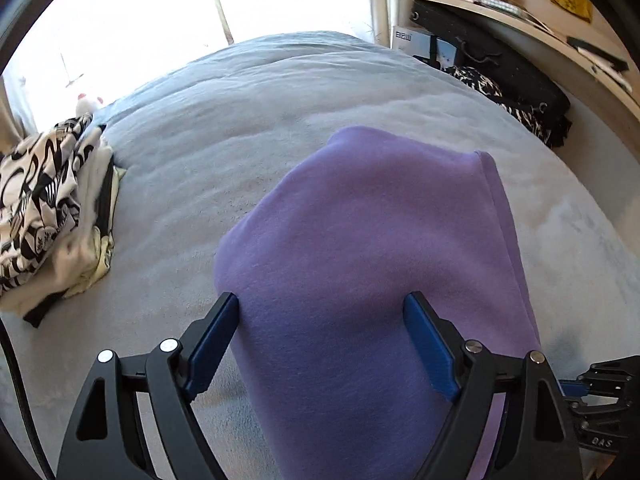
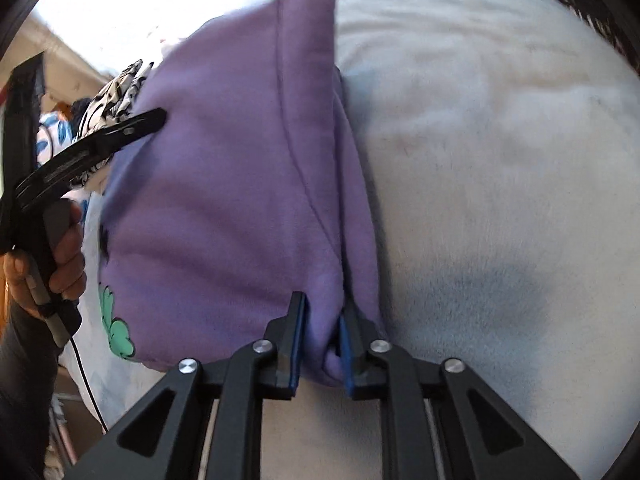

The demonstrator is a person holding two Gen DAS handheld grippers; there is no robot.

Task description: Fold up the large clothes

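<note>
Purple garment (image 1: 360,240) lies folded on bed (image 1: 200,168). Right claw (image 2: 322,340) pinches its near edge; left claw (image 1: 322,316) straddles it, wide open. Lay the edge flat, corners aligned, before release.

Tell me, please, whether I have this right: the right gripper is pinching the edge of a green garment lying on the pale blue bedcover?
Not quite: the garment is purple, not green, as the right wrist view shows. The right gripper does pinch its edge, and it lies on the pale blue bedcover.
</note>
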